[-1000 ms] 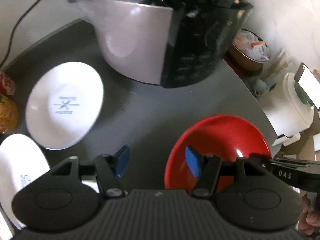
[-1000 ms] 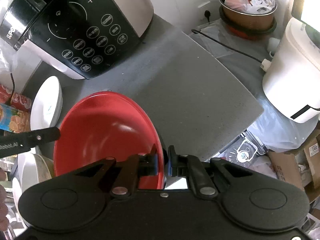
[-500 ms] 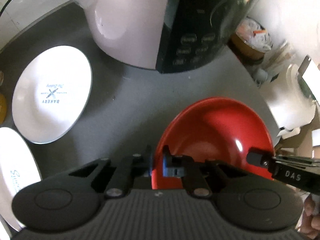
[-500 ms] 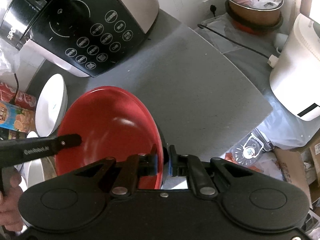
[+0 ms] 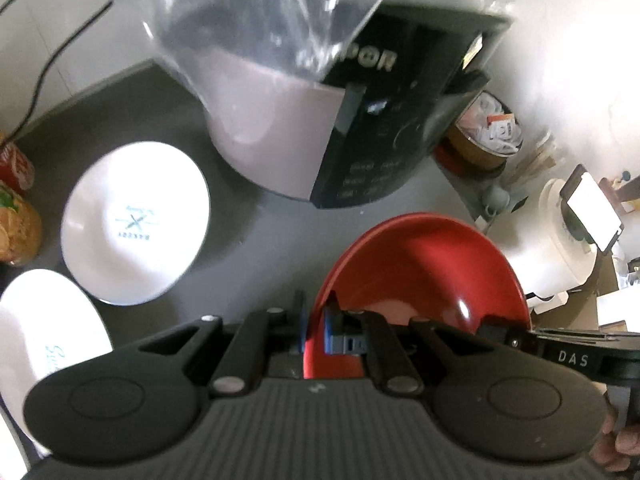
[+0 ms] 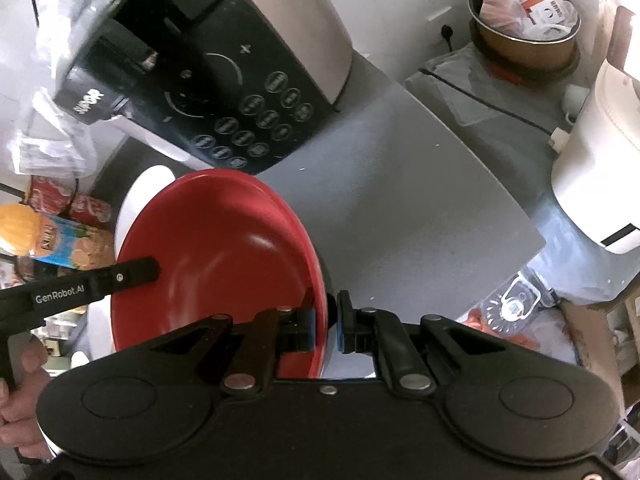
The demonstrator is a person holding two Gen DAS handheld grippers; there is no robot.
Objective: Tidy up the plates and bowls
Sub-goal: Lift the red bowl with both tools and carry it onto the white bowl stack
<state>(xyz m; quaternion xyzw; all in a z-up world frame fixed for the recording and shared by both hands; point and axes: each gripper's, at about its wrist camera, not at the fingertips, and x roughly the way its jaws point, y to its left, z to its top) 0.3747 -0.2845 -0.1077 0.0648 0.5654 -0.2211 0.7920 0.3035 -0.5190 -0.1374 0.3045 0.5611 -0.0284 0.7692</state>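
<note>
Red bowl is held above the grey counter, gripped at opposite points of its rim by both tools. The jaws of the left gripper are clamped on the near rim as seen from the left wrist, one blue pad inside the bowl and one outside. The jaws of the right gripper are likewise closed on the rim, seen edge-on between the two pads. Each tool's tip is seen from the other camera, lying over the far side of the bowl. Behind the bowl the black-fronted cooker stands close, its panel just beyond the bowl's far edge. To the left, a white bowl rests on the counter and a second white dish lies nearer, at the frame's edge. Drink cans and a juice carton are crowded beside them. An open stretch of counter is seen to the right of the bowl, running to the counter's front corner.
</note>
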